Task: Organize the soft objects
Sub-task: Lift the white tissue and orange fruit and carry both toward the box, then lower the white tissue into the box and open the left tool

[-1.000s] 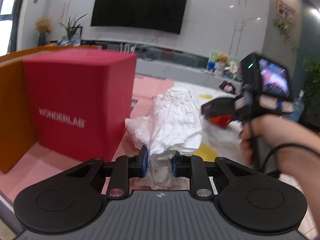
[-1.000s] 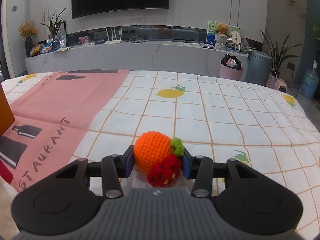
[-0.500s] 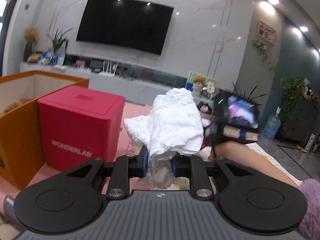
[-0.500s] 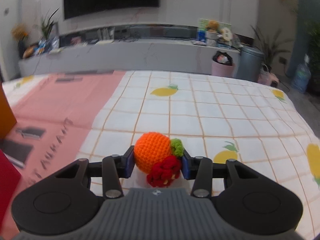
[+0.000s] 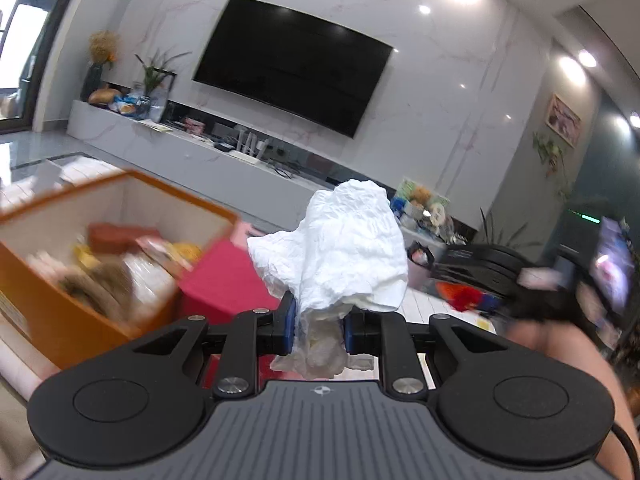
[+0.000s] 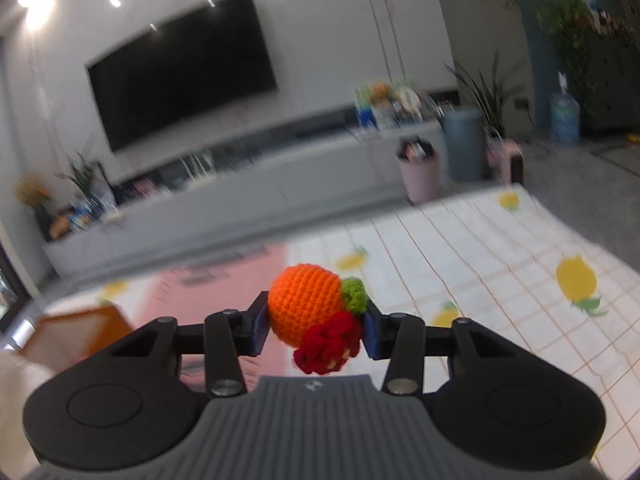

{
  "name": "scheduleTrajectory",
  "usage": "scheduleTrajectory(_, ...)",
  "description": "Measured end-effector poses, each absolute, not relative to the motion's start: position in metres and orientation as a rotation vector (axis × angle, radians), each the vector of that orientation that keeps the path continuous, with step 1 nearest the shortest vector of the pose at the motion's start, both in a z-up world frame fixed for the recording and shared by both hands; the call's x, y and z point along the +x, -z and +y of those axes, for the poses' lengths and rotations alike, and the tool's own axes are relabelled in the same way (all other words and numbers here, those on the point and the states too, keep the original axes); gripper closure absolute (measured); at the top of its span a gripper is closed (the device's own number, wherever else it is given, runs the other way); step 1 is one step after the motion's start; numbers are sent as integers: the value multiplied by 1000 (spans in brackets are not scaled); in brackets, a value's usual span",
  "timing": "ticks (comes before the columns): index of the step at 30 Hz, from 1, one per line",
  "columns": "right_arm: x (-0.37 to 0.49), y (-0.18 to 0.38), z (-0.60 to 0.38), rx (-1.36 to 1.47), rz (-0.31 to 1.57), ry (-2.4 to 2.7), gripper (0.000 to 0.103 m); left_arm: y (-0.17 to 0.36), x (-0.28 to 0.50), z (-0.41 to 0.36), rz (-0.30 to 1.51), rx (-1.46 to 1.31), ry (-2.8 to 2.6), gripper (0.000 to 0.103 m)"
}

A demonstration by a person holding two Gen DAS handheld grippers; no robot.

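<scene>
My left gripper (image 5: 319, 330) is shut on a crumpled white paper towel (image 5: 340, 252) and holds it up in the air. Below and to its left stands an open orange box (image 5: 72, 320) with several soft items inside, blurred. A red box (image 5: 228, 280) stands beside it. My right gripper (image 6: 316, 330) is shut on an orange crocheted toy (image 6: 308, 304) with a green and a red part, held above the table. The right gripper also shows at the right of the left wrist view (image 5: 472, 280), with the toy in it.
The table carries a white cloth with lemon prints (image 6: 500, 256) and a pink cloth (image 6: 216, 292). The orange box's corner (image 6: 76, 332) shows at the lower left of the right wrist view. Behind are a TV wall, a low cabinet and bins.
Both grippers have risen, each still holding its object. The left one now looks down into the open orange box. The right wrist view has tilted and the table lies lower in it.
</scene>
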State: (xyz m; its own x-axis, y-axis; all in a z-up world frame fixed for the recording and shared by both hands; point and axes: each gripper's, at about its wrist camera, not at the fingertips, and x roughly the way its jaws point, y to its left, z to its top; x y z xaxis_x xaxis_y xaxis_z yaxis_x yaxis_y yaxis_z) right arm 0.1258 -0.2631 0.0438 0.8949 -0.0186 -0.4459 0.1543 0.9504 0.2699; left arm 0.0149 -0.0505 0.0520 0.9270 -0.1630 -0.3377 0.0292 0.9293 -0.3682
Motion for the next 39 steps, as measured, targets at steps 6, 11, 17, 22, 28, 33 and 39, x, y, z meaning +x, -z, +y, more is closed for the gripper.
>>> scheduleTrajectory(6,68,-124,-189,165,255,3,58,-100,21,28,312,-333,39,78)
scheduleTrajectory(11,49,-162,-122,107,172,-97,58,-120,30,94,290,-276,20,78)
scheduleTrajectory(17,59,-162,-51,30,205,-199,58,-98,71,144,395,-209,169,78)
scheduleTrajectory(22,75,-146,-19,6,297,-252,58,-52,114,135,517,-10,182,78)
scheduleTrajectory(28,81,-120,-4,-46,334,-260,58,-12,148,129,617,42,157,78)
scheduleTrajectory(33,89,-102,-2,-45,377,-266,58,-4,139,130,589,151,65,43)
scheduleTrajectory(39,98,-87,-6,-28,460,-284,58,-13,129,124,549,195,16,12)
